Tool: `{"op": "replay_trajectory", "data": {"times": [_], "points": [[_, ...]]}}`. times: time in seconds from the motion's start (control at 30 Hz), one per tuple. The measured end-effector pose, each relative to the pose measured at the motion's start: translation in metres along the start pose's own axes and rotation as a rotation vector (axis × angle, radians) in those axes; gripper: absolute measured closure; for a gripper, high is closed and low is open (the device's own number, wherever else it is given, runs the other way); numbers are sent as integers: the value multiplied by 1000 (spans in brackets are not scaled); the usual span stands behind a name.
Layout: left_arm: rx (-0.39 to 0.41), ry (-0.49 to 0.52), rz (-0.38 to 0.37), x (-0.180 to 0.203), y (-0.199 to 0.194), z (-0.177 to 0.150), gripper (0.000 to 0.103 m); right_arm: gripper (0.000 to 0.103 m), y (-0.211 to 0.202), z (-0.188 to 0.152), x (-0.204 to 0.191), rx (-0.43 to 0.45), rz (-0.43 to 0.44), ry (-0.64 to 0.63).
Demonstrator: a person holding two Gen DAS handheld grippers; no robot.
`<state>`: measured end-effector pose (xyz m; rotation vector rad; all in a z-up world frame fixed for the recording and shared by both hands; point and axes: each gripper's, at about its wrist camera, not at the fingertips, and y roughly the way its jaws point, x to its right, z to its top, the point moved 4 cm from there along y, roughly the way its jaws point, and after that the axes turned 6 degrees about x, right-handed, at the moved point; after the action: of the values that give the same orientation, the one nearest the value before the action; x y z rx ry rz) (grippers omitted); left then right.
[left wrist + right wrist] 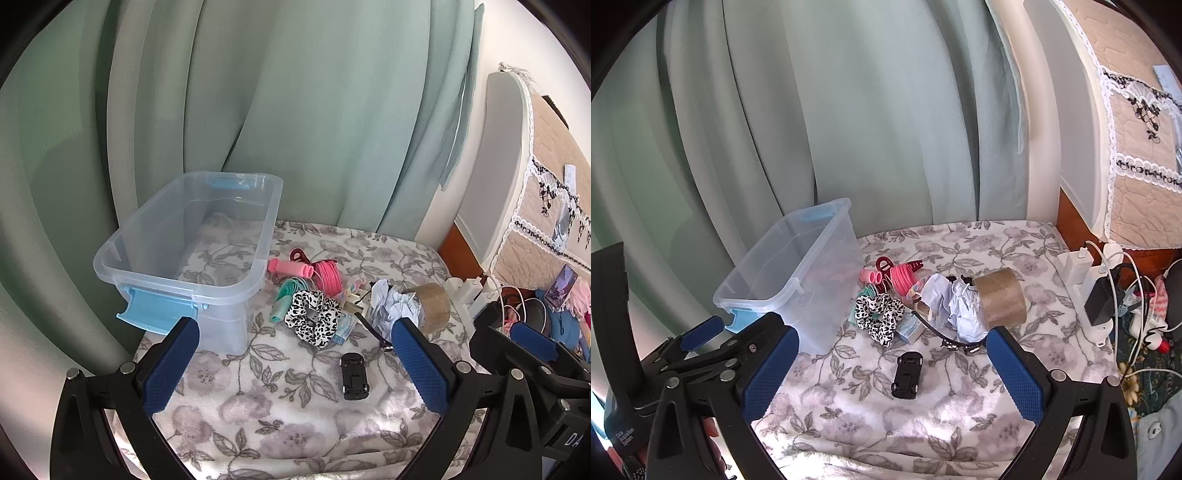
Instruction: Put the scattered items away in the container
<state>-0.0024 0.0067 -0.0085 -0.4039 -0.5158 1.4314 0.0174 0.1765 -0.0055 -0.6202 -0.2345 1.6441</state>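
While both pairs of tongs hang side by side above the flowered blanket [280, 402], the left tongs [295, 343] stand wide apart with nothing between their blue pads, and the right tongs [892, 349] stand just as wide, likewise empty. The clear plastic container [192, 240], with pale blue latches at both ends, sits on the blanket to the left, in front of a green curtain [295, 110], and only the blanket's pattern shows through its bottom. The scattered items lie in a cluster just right of it: a leopard-print scrunchie [314, 317], a teal skipping rope [288, 295], a pink coil of cord [327, 277], pink hair rollers [291, 267], a dark red hair claw [299, 254], crumpled white paper [391, 306] and a roll of brown packing tape [432, 306] touching the paper. A small black toy car [354, 374] lies apart, nearer the tongs, wheels up. A white power strip [1097, 291] with cables lies at the right edge.
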Motion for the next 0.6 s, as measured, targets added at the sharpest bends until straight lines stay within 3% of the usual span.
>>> {"op": "replay_trajectory", "data": {"times": [0.6], "points": [[42,-8,55,-3,-14,4,0,0,-17,3,-14,108,-18,-37]]}}
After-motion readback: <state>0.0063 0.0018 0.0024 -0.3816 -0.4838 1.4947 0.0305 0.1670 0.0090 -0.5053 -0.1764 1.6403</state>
